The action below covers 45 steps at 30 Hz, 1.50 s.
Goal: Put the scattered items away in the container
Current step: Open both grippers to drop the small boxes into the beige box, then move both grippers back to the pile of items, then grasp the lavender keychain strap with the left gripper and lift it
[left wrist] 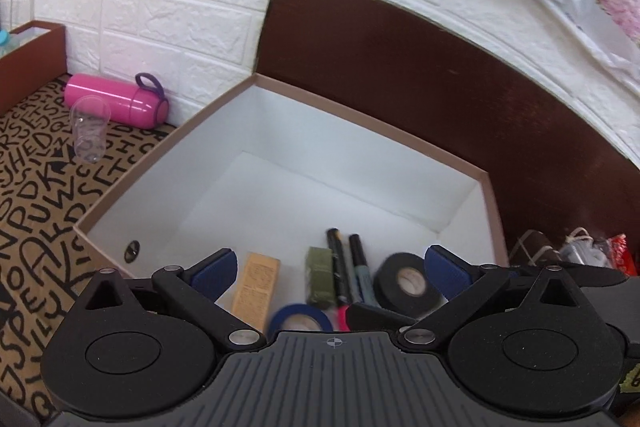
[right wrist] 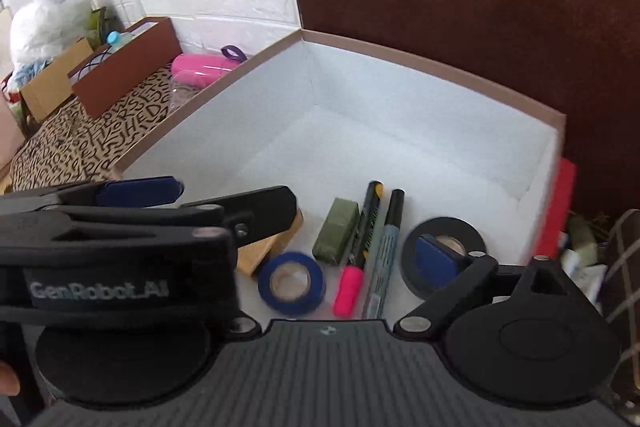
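Note:
A cardboard box (left wrist: 360,115) with a white inside holds a tan carton (left wrist: 256,287), a green block (left wrist: 320,279), two markers (left wrist: 358,263), a black tape roll (left wrist: 408,281), a blue tape roll (left wrist: 300,321) and a pink-capped pen (right wrist: 348,289). My left gripper (left wrist: 328,269) hangs open over the box's near end, nothing between its blue pads. My right gripper (right wrist: 320,259) is open above the same items (right wrist: 336,229); its right pad (right wrist: 436,259) is over the black roll (right wrist: 444,251). Its left finger is hidden behind the left gripper (right wrist: 236,197), which crosses that view.
A pink bottle (left wrist: 116,103) and a clear plastic cup (left wrist: 90,135) lie on the letter-print cloth (left wrist: 40,207) left of the box. A brown tray (left wrist: 32,55) sits further left. A dark wooden board (left wrist: 440,67) rises behind the box, with packets (left wrist: 580,251) to its right.

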Motion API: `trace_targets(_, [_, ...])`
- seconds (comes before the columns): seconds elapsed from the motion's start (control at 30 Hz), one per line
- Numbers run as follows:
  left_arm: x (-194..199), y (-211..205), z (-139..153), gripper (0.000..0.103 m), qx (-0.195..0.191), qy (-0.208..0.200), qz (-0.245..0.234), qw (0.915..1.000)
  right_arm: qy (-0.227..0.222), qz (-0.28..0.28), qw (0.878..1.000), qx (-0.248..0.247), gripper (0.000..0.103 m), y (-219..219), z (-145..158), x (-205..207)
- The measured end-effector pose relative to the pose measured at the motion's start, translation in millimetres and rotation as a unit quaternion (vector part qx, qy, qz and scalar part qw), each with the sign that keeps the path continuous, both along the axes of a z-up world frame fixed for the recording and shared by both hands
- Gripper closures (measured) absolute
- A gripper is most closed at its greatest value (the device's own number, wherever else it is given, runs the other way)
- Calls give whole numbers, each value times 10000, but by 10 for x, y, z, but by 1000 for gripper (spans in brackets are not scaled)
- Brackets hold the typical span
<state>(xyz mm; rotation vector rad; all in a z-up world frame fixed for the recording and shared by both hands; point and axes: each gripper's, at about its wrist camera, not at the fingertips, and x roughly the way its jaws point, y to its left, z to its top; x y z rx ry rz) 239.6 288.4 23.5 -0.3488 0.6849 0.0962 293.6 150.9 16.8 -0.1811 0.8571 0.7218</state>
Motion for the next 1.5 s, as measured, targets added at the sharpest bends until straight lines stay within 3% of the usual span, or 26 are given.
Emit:
trace_targets(0.13, [-284, -332, 73, 0, 42, -204, -147, 9997, -146, 215, 9996, -88, 3, -259, 128, -294])
trace_targets(0.4, [-981, -1232, 61, 0, -104, -662, -797, 9946, -135, 361, 9989, 268, 2, -1188, 194, -978])
trace_targets(0.63, [-1546, -1951, -542, 0, -446, -397, -1327, 9894, -516, -166, 9955, 773, 2, -2142, -294, -1729])
trace_targets(0.8, [-1810, -2208, -966, 0, -477, 69, -1500, 9875, -626, -928, 9928, 431, 3, -2611, -762, -2028])
trace_targets(0.93, [-1827, -2399, -1087, 0, -231, 298, -1726, 9843, -472, -973, 9935, 365, 15, -2740, -990, -2068])
trace_targets(1.0, [-1803, -2481, -1098, 3, -226, 337, -1901, 9809, -598, -940, 9936, 173, 20, -2701, -1038, -2093])
trace_targets(1.23, [-1667, -2693, -1197, 24, -168, 616, -2397, 9687, -654, -815, 9945, 4, 32, -2657, -1211, -2182])
trace_targets(1.33, [-1591, -2795, -1227, 36, 4, 624, -2532, 9654, -757, -612, 9952, -30, 46, -2640, -1212, -2241])
trace_targets(1.4, [-1543, -2858, -1236, 52, 150, 617, -2636, 9625, -766, -588, 9953, -69, 46, -2633, -1208, -2241])
trace_targets(1.43, [-1519, -2878, -1247, 74, 181, 639, -2671, 9614, -741, -602, 9954, -53, 46, -2635, -1206, -2230])
trace_targets(1.5, [-1501, -2879, -1260, 82, 131, 665, -2684, 9609, -685, -652, 9955, -22, 46, -2635, -1210, -2228])
